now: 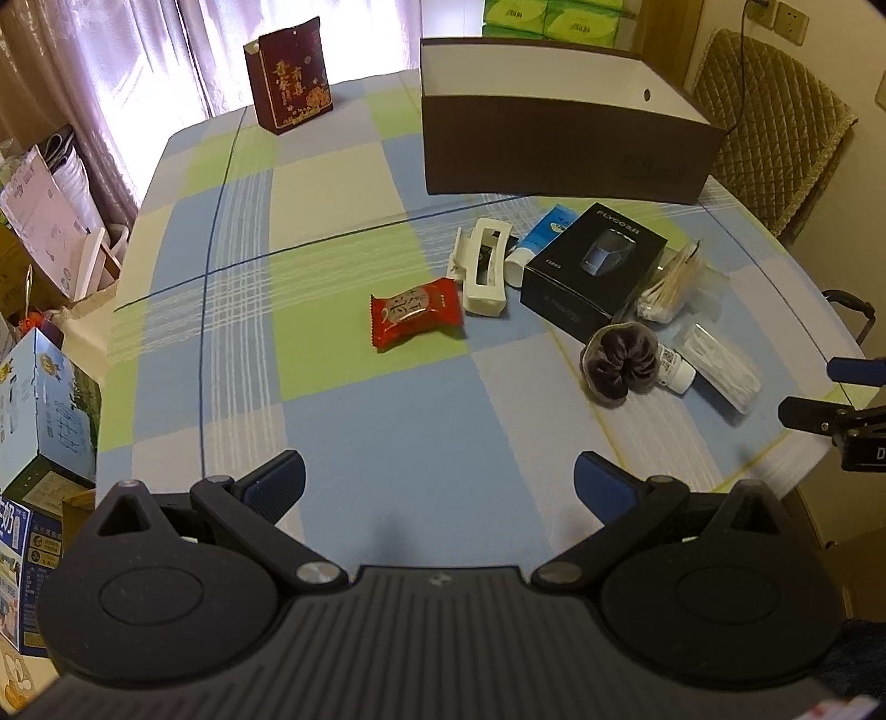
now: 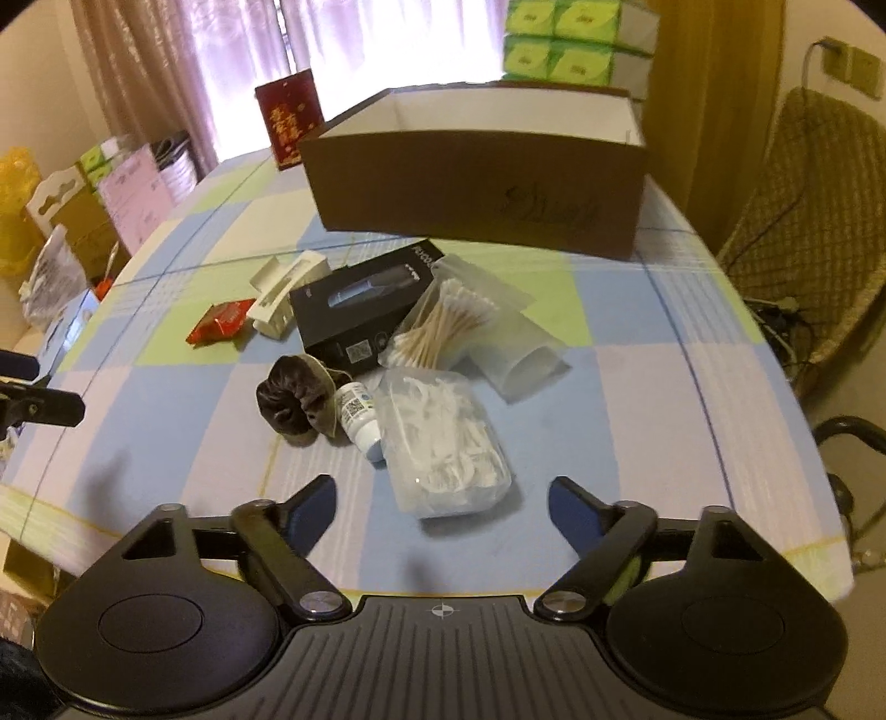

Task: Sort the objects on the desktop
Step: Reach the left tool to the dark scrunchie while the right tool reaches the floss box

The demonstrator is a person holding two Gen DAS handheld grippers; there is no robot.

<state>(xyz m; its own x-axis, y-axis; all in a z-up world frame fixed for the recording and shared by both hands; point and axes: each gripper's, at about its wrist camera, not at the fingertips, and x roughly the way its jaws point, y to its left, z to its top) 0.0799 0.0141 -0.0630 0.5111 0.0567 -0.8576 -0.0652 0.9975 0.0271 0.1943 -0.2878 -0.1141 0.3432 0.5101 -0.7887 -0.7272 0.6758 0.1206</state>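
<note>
A cluster of small items lies on the checked tablecloth: a red snack packet, a white hair clip, a black shaver box, a bag of cotton swabs, a dark scrunchie, a small white bottle and a clear bag of white floss picks. Behind them stands a brown open box. My left gripper hangs open over bare cloth, short of the snack packet. My right gripper is open, with the near end of the floss bag between its fingertips, untouched.
A dark red gift bag stands at the table's far left corner. A blue-white tube lies beside the shaver box. A quilted chair stands to the right. Boxes and bags crowd the floor on the left. Green tissue packs are stacked behind the brown box.
</note>
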